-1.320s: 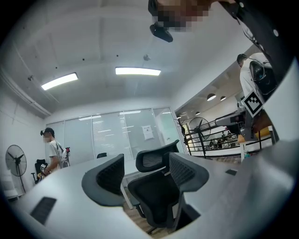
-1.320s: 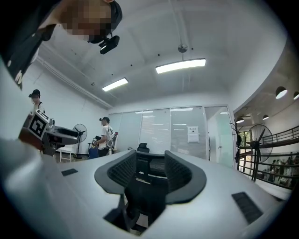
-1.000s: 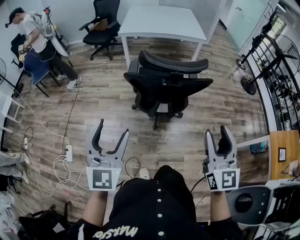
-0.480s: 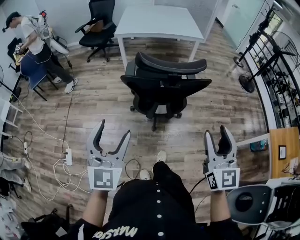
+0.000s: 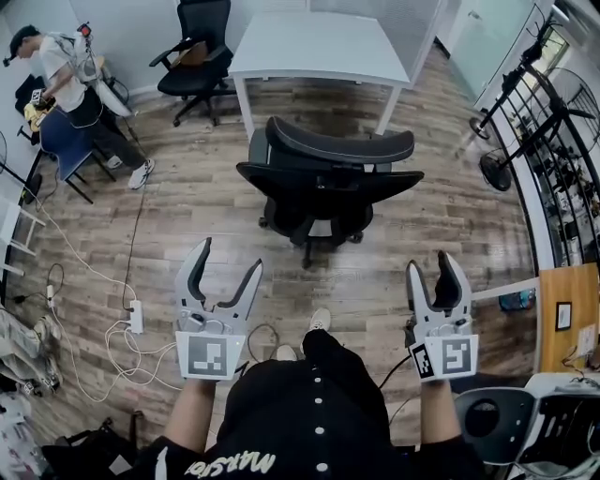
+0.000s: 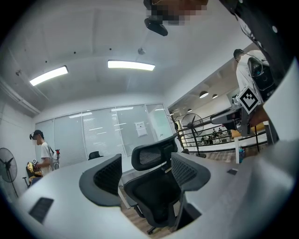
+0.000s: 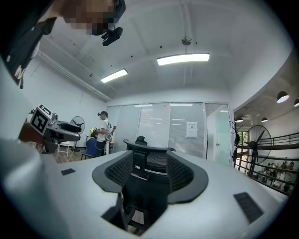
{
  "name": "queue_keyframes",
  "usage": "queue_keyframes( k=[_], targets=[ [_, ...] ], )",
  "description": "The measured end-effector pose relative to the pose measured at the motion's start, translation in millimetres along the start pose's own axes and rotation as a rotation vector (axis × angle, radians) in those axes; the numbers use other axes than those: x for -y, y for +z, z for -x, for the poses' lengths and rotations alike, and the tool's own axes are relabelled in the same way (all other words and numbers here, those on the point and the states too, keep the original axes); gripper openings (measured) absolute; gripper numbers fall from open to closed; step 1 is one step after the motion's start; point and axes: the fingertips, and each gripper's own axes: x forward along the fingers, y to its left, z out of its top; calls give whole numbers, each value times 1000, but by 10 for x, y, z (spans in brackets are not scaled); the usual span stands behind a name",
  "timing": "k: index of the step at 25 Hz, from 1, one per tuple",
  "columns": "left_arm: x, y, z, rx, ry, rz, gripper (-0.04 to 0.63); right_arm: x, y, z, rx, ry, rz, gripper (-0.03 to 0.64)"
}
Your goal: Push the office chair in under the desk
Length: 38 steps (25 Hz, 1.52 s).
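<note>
Office chair (image 5: 323,183) stands on wood-plank floor (image 5: 202,211), seemingly just before white desk (image 5: 319,42).

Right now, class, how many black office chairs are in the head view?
2. One black mesh office chair stands before the white desk; a second black chair beyond the desk's left end. More may be hidden.
</note>
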Motion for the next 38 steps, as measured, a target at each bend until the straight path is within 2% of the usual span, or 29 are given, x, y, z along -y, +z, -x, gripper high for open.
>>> queue_keyframes(
  k=[14,18,31,34,38],
  targets=[
    [8,-69,-376,-34,-15,-9,339,172,-95,-340,-37,26,21,239],
    [22,-91,-469,-32,-29,-33,339,214,-132,-415,-37,29,19,239],
    [-41,-134,-819,-39,-31,-12,339,310,-106,-779,-28,60,72,241],
    [-53,-134,-886,-46,-38,-43,339,321,-90,-872,-27,69,97,239],
    [-63,-99,-1010,-39,-67,-124,339,305,-44,-1017,-24,86,180,241]
  ],
)
